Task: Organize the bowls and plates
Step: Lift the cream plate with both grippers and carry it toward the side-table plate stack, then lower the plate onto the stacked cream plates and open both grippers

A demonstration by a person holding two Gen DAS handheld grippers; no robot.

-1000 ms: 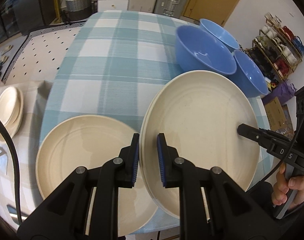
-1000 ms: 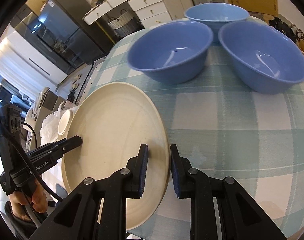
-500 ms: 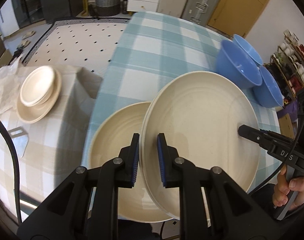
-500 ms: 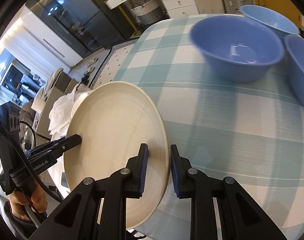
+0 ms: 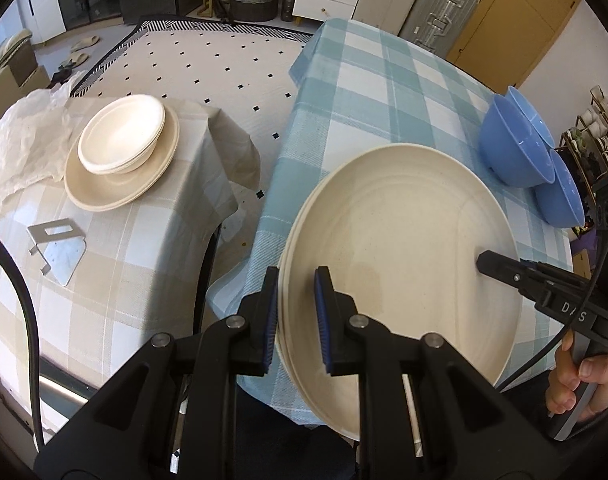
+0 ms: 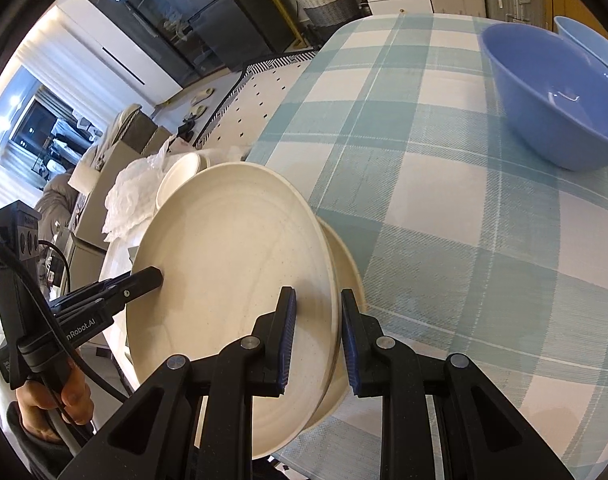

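Held from both sides: stack of plates (image 5: pixel 404 260), at least two deep by the doubled rims, pinched at opposite edges. Left gripper (image 5: pixel 296 312) clenched on the near rim, fingers (image 5: pixel 270 312) one above and one below the edge. Right gripper (image 6: pixel 316 320) clamped likewise on the far rim, with a second rim peeking out beneath in its view. Probably two grips because of width and weight: a single pinch at one edge would let such a broad stack sag or slip.

Stack tilted and clear of any surface, hanging over the near edge of the desk (image 5: pixel 384 92), towards the gap beside the side desk (image 5: pixel 152 260). Likely bound for the matching plate (image 5: pixel 104 192) there, which carries small bowls (image 5: pixel 122 140) nested in one another: like with like, by the look of it. Blue bowls (image 5: pixel 516 152) left grouped at the far corner of the desk, touching or nearly so.

Plates round, shallow, cream, matt and faintly speckled, with low upturned rims and faint rings inside; hard and smooth, so apt to slide against each other. Blue bowls deep and glossy. Cloths soft and checked, teal on the desk, beige on the side desk. Also on the beige cloth: a flat metal bracket (image 5: pixel 58 248) and crumpled white wrap (image 5: pixel 20 152).
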